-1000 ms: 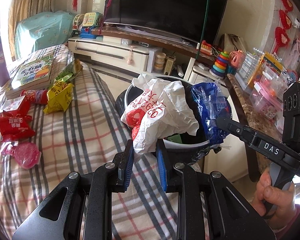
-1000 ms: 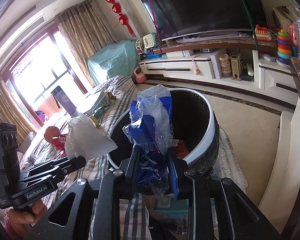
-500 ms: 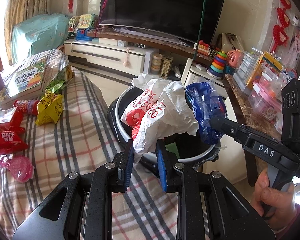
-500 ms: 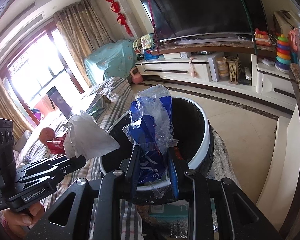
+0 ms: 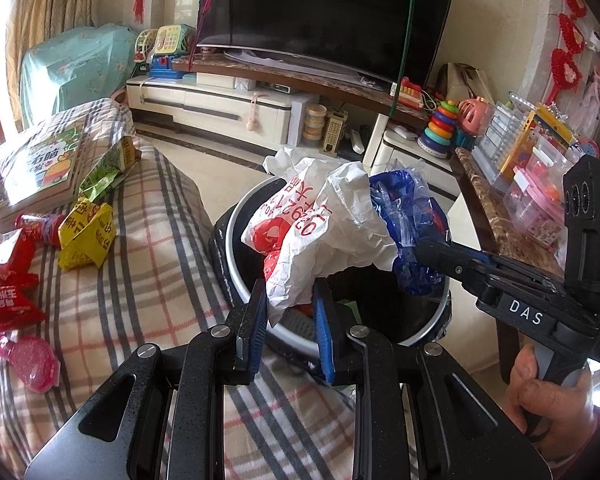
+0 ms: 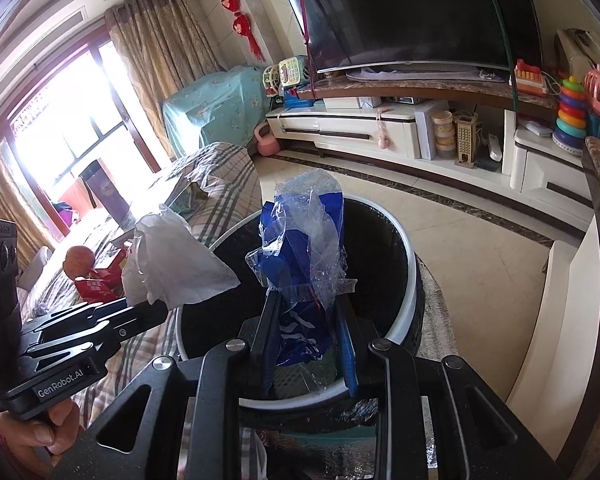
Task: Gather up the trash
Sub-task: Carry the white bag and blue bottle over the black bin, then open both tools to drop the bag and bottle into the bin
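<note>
A white bag (image 5: 320,236) is pinched in the left claw (image 5: 288,320), a blue wrapper (image 6: 300,264) in the right claw (image 6: 306,344), both over the bin (image 6: 404,280) at centre frame; release is best made well inside the rim.

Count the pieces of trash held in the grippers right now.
2. A crumpled white bag with red print in the left gripper, and a blue plastic wrapper in the right gripper, both over the trash bin.

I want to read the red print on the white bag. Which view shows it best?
The left wrist view: the white bag, held in the left claw, faces the camera with its red print. The right wrist view shows only its plain white back.
</note>
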Demonstrator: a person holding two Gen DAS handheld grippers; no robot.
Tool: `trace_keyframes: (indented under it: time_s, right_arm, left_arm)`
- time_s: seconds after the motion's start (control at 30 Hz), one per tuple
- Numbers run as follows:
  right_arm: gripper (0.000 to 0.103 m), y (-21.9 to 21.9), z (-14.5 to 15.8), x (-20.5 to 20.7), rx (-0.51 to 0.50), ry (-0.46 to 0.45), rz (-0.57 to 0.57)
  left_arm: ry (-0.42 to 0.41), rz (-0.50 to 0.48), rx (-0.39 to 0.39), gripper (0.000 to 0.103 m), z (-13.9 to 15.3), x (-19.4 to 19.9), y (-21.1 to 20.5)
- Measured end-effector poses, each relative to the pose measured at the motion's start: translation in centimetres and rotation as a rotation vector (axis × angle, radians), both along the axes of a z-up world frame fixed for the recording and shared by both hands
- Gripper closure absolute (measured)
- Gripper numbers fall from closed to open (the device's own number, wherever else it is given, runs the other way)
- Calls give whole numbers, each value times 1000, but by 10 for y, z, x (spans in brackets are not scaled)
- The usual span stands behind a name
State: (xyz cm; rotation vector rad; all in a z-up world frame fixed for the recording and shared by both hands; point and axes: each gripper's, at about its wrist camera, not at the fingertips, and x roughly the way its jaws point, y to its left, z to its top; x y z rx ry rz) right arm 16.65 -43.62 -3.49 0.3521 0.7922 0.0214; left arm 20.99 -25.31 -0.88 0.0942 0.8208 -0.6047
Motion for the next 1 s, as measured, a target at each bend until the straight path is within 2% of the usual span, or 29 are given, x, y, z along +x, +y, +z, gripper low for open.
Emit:
trace_keyframes:
  time_s: [0.5,0.6,0.67,0.73,0.83,1.0]
  right_arm:
    - [74,-5,-4,8,2,24,-8]
    - [72,-8,-4,9,9,23,-11]
    - [65,-9,-3,9,18,21,-12]
    - [62,-10,-1,8,19,16,-13]
    - [59,-10,0,6,20,8,-17]
    - [43,-8,1,2,32,0,-18]
  left_arm:
    - [26,-22,32,81,-8,14,-18]
    - [29,-17,37,76,-9,14,-18]
    - [34,-7,34,60,-8,15,-18]
    - [29,9,26,50,-7,14,-14]
    - [29,17,20,48,-8,12,-9]
    - [51,36,5,45,-12,6,4]
